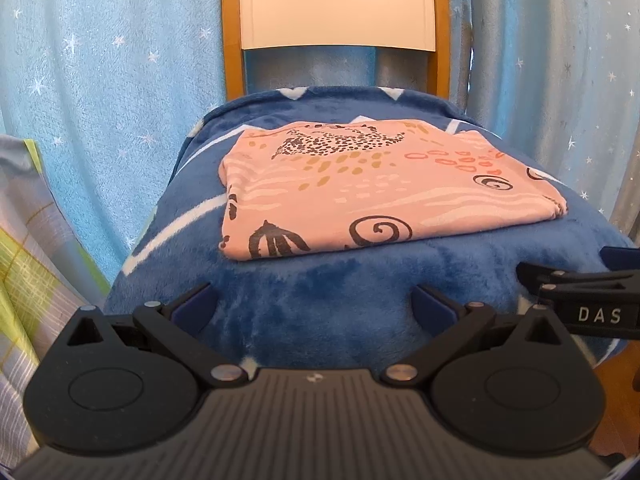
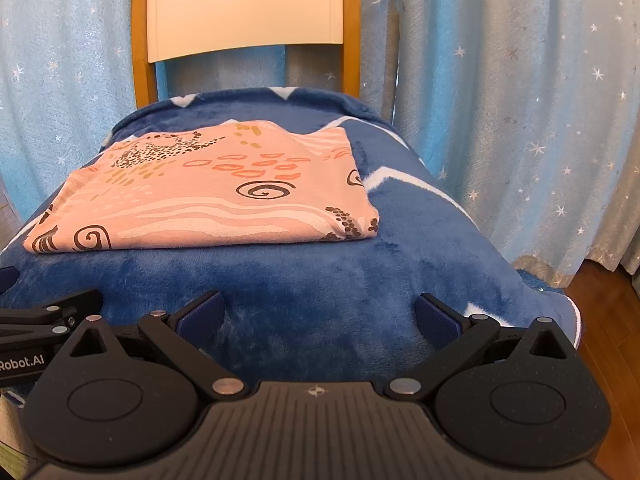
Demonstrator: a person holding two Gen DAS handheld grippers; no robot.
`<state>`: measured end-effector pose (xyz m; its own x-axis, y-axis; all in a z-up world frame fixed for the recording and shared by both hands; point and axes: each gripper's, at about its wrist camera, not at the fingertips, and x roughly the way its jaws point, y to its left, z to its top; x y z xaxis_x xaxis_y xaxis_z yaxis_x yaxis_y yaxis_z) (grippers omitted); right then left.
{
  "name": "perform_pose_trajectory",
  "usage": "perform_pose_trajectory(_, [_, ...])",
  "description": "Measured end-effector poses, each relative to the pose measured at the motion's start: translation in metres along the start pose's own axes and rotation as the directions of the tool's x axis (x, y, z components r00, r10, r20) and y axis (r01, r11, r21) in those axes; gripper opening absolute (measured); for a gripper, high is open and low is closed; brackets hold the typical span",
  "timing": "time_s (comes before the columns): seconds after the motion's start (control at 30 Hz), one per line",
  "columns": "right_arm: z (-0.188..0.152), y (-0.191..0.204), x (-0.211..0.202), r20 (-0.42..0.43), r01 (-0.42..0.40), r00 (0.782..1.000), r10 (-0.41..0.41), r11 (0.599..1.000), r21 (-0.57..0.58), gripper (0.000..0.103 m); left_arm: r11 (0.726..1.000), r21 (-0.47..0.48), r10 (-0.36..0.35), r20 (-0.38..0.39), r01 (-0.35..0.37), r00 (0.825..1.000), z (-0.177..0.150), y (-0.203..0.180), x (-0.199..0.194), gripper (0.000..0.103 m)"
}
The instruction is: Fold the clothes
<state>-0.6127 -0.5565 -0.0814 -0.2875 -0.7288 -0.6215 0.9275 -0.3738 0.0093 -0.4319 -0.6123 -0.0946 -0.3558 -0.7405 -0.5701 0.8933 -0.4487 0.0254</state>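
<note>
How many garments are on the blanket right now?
1: a folded pink garment lying on the blue blanket, ahead of both open grippers. Others could be hidden inside its folds.

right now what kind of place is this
Most likely a room in a home, perhaps a bedroom. A wooden chair draped with a blue fleece blanket serves as the folding surface, star-printed blue curtains hang behind it, and a folded pink patterned garment lies on the blanket.

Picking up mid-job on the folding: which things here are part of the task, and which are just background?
Part of the job:
pink patterned garment, lying folded
blue blanket, under it
left gripper, open, empty
right gripper, open, empty

Just there:
chair back
star-print curtain
checked cloth, at the left
</note>
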Motion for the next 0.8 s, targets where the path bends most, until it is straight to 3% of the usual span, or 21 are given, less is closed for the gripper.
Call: perform_pose_trajectory(0.8, [0.0023, -0.0009, 0.0014, -0.008, 0.004, 1.0, -0.004, 1.0, -0.001, 0.103, 1.0, -0.004, 0.0, -0.003, 0.0, 1.0, 0.0002, 0.0004, 0.0009, 0.103])
